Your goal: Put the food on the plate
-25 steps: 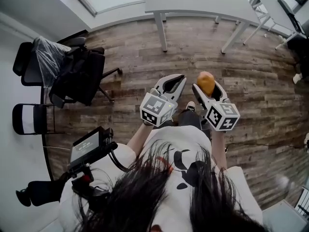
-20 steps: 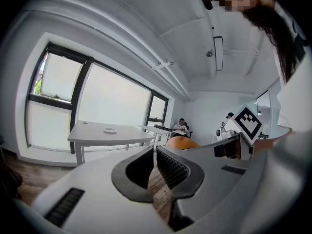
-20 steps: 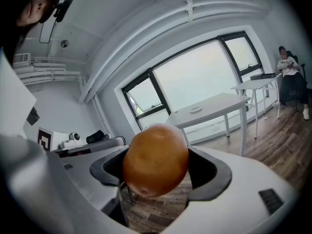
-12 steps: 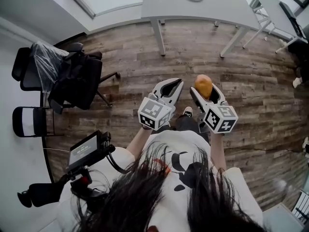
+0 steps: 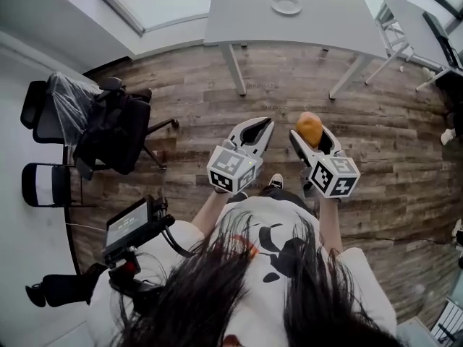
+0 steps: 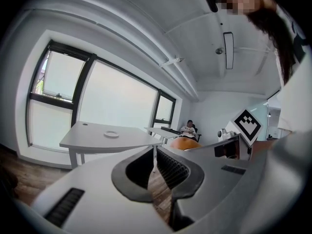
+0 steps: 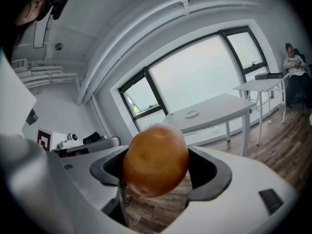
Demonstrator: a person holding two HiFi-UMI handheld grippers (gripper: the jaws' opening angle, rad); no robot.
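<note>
An orange-brown roundish piece of food (image 5: 309,127) (image 7: 155,160) sits clamped between the jaws of my right gripper (image 5: 312,133) (image 7: 156,182), held at waist height over the wooden floor. My left gripper (image 5: 259,127) (image 6: 155,152) hangs beside it to the left, jaws together with nothing between them. A small white plate (image 5: 286,5) (image 6: 111,134) (image 7: 191,114) lies on a grey table (image 5: 239,13) (image 6: 87,141) (image 7: 222,107) some way ahead of both grippers. The food (image 6: 183,143) also shows at the right of the left gripper view.
Two office chairs draped with a black coat and plastic (image 5: 108,118) stand at the left, with a folding chair (image 5: 47,183) behind them. More tables (image 5: 419,20) stand at the right. A seated person (image 7: 292,62) is far off to the right.
The table and plate have come lower and larger in the head view, so they are nearer. Both grippers keep their pose and the right one still holds the food.
</note>
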